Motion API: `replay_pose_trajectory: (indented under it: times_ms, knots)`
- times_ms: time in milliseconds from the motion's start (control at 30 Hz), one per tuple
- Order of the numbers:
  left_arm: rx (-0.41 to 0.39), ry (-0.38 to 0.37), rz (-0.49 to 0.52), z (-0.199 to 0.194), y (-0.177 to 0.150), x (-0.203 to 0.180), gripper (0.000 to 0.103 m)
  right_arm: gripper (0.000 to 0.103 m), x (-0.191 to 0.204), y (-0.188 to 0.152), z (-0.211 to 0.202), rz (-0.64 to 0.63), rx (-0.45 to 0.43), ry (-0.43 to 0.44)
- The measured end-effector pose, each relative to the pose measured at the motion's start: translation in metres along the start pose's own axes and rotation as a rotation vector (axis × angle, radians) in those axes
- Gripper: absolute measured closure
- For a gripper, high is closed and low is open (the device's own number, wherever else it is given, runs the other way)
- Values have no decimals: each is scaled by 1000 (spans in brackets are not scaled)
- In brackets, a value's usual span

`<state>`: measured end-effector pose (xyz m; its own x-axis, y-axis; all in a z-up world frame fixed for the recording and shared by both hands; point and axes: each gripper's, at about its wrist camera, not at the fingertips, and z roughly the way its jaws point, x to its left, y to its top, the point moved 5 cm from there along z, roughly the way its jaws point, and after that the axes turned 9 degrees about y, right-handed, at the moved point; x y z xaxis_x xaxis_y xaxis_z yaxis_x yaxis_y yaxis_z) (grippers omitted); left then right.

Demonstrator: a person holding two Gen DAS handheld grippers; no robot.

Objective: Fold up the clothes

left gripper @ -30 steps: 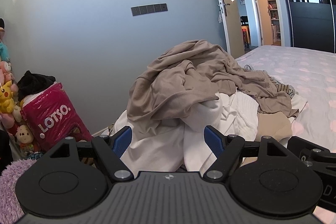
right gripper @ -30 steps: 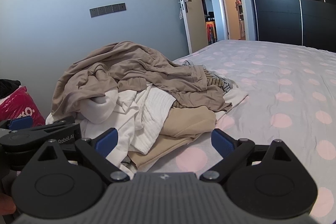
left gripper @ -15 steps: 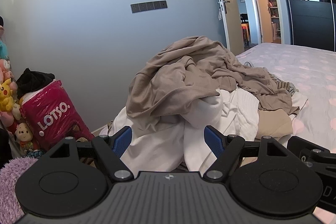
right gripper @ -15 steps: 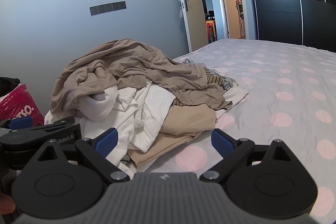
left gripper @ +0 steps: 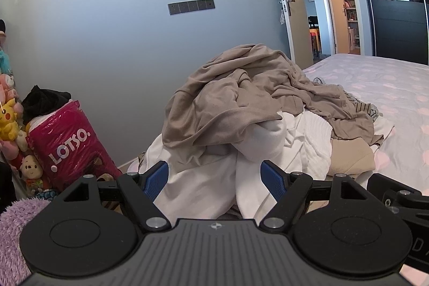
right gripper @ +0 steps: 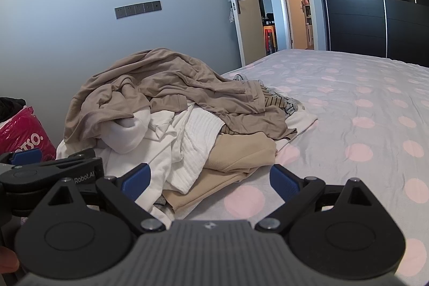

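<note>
A heap of unfolded clothes (left gripper: pixel 257 109) lies at the near corner of the bed. A crumpled taupe garment (right gripper: pixel 166 87) tops it, over white pieces (right gripper: pixel 187 141) and a folded beige piece (right gripper: pixel 241 154); a striped item (right gripper: pixel 278 101) peeks out behind. My left gripper (left gripper: pixel 214 178) stands open just short of the white cloth hanging off the heap, nothing between its blue pads. My right gripper (right gripper: pixel 210 178) is open too, low over the bed in front of the beige piece. The left gripper's body (right gripper: pixel 51 173) shows at the left of the right wrist view.
The bed (right gripper: pixel 362 109) has a grey cover with pink dots, stretching right. A grey wall (left gripper: pixel 107 31) with a switch strip stands behind the heap. A pink LOTSO bag (left gripper: pixel 69 146), plush toys (left gripper: pixel 10 119) and a purple fluffy thing (left gripper: pixel 13 227) sit left. Beyond are an open door (right gripper: pixel 241 4) and a dark wardrobe (right gripper: pixel 375 4).
Both views have tilted slightly upward, so the heap sits a little lower in frame. Neither gripper has opened or shut, and the clothes have not moved.
</note>
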<state>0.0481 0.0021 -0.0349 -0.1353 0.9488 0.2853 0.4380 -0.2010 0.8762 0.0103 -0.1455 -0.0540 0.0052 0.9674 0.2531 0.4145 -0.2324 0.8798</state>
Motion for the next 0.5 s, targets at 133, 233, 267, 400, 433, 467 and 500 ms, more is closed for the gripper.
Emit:
replay_pose_trajectory:
  times_ms: [133,233,267,400,433,467,500]
  knots:
    - [0,0,1,0,0,0,28,6,-1,0,0,1,0,-3]
    - [3,0,2,0,0,-1,28,6,-1,0,0,2,0,-6]
    - [5,0,2,0,0,-1,28,6,-1,0,0,2,0,-7]
    - [11,3,-3,0,0,1,28,6,-1,0,0,1,-2,-3]
    - [11,4,-3,0,0,2,28,7,0,0,0,1,-3,-2]
    - [11,5,-4,0,0,2,28,6,0,0,0,1,-4,-1]
    - [10,5,-4,-1,0,2,28,6,0,1,0,1,-5,1]
